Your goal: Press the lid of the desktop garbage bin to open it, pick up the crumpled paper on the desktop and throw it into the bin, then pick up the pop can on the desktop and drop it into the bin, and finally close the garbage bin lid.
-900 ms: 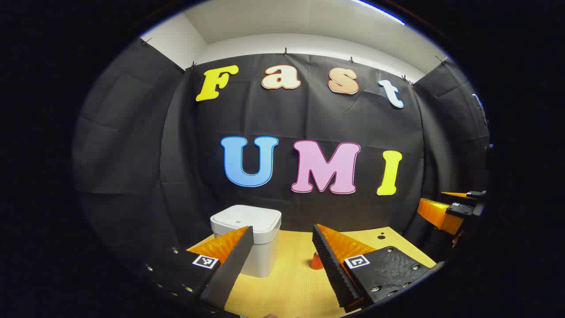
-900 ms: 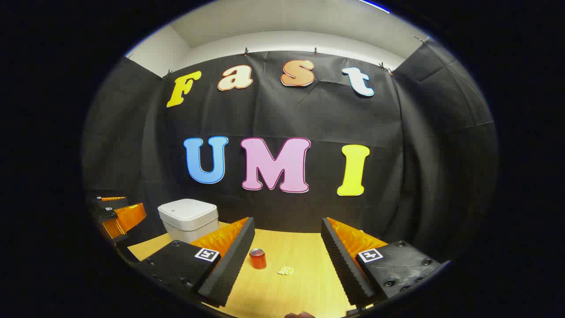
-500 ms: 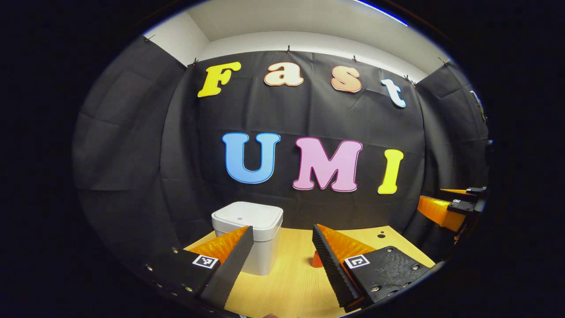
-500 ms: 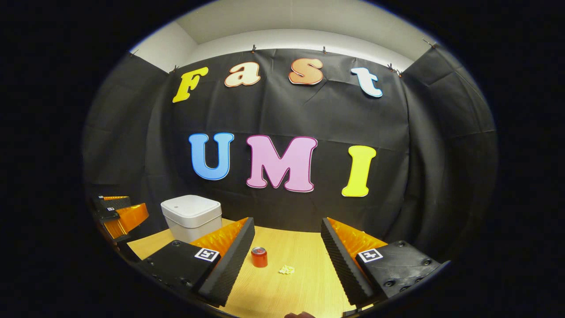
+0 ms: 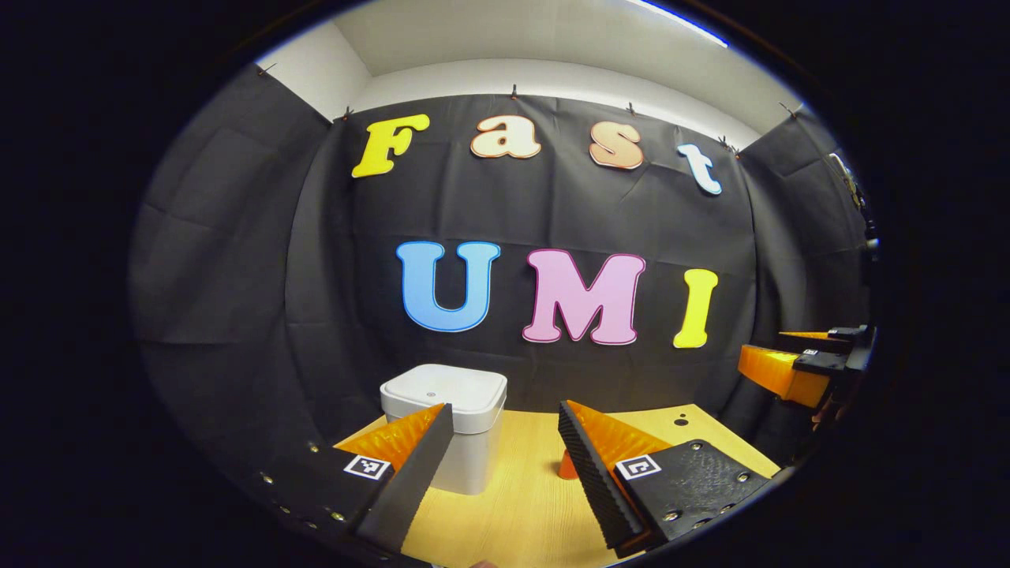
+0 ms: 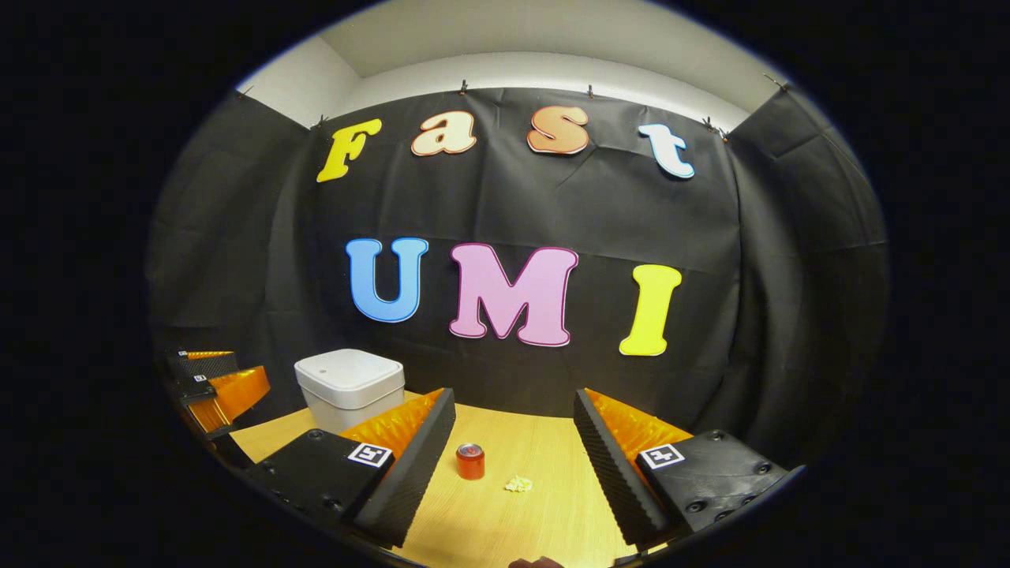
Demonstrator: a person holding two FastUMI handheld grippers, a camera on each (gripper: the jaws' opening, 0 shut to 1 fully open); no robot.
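Left gripper [image 5: 505,418], jaws spread and empty, short of the white garbage bin [image 5: 447,426]; best lowered squarely onto its closed lid [image 5: 443,386], pressed once, then lifted clear.

Bin [image 6: 348,388]: white, square with rounded corners, upright — lid shut.
Pop can [image 6: 470,461]: red, upright — right of the bin and nearer the camera.
Crumpled paper [image 6: 518,483]: small pale wad just right of the can.
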